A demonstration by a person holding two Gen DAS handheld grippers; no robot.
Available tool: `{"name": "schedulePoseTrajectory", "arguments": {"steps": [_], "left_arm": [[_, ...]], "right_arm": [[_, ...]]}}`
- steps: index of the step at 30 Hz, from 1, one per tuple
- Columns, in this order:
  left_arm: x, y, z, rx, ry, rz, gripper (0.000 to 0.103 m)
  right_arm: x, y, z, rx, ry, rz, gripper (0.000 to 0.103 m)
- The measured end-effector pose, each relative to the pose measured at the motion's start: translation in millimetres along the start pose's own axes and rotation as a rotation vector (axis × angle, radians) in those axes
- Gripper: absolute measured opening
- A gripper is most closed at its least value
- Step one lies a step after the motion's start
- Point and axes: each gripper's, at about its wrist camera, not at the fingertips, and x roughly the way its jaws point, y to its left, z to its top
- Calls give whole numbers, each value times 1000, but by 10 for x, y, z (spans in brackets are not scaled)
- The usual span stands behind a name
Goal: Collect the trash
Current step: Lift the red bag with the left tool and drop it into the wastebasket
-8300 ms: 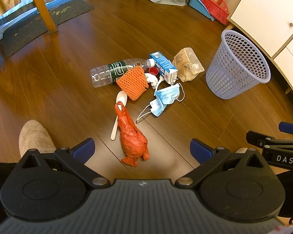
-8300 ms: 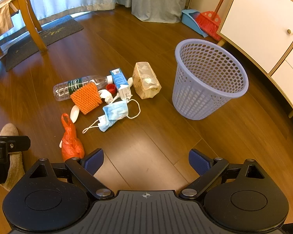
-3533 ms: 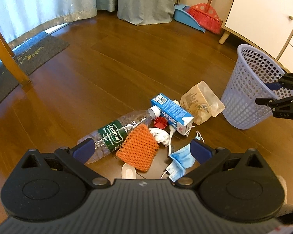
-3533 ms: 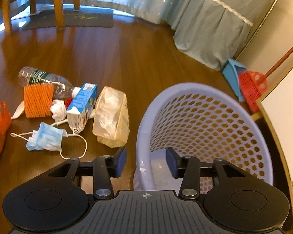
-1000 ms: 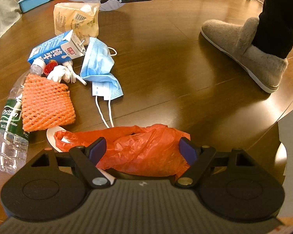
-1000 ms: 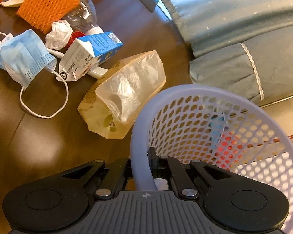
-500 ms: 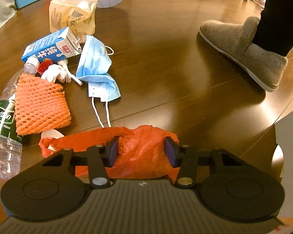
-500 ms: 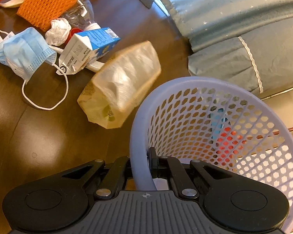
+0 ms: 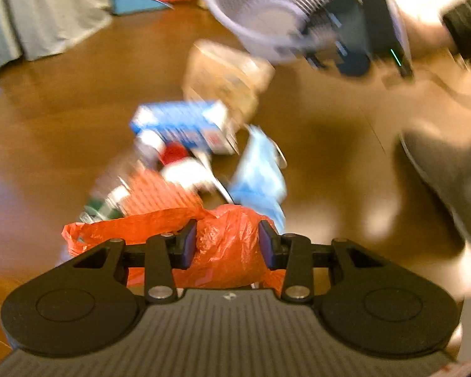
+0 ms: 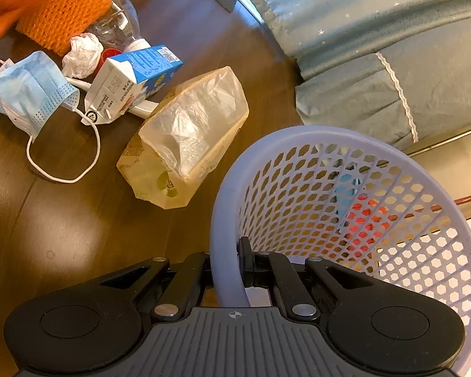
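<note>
A: What does the left claw (image 9: 224,245) have?

B: Its two fingers are pressed into a crumpled orange plastic bag (image 9: 226,242); the bag bulges between them and trails out to the left. Its lower part is hidden behind the claw body.

A: And the right claw (image 10: 227,264)?

B: Closed tight on the near rim of a lavender mesh basket (image 10: 345,213). The pinched strip of rim hides the fingertips. The basket's right edge is cut off by the frame.

A: Where is the rest of the trash?

B: On the wooden floor (image 10: 62,238), left of the basket: a clear bread bag (image 10: 188,138) nearest it, then a blue milk carton (image 10: 135,78), a blue face mask (image 10: 31,91), a white paper wad (image 10: 81,53), an orange foam net (image 10: 62,12) lying over a plastic bottle (image 10: 122,22). The left view is heavily motion-blurred, so these read only as smears there, and whether the orange bag touches the floor cannot be told
</note>
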Motion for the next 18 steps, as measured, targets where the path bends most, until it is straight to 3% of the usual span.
{"name": "schedulePoseTrajectory", "arguments": {"steps": [4, 9, 18], "left_arm": [[-35, 113, 530, -35, -91, 26, 35], [-36, 98, 1178, -9, -206, 17, 35], [130, -131, 1788, 25, -300, -28, 35]], "right_arm": [[3, 1, 9, 4, 4, 7, 0], [-5, -18, 13, 24, 8, 5, 0], [-7, -46, 31, 46, 8, -1, 0]]}}
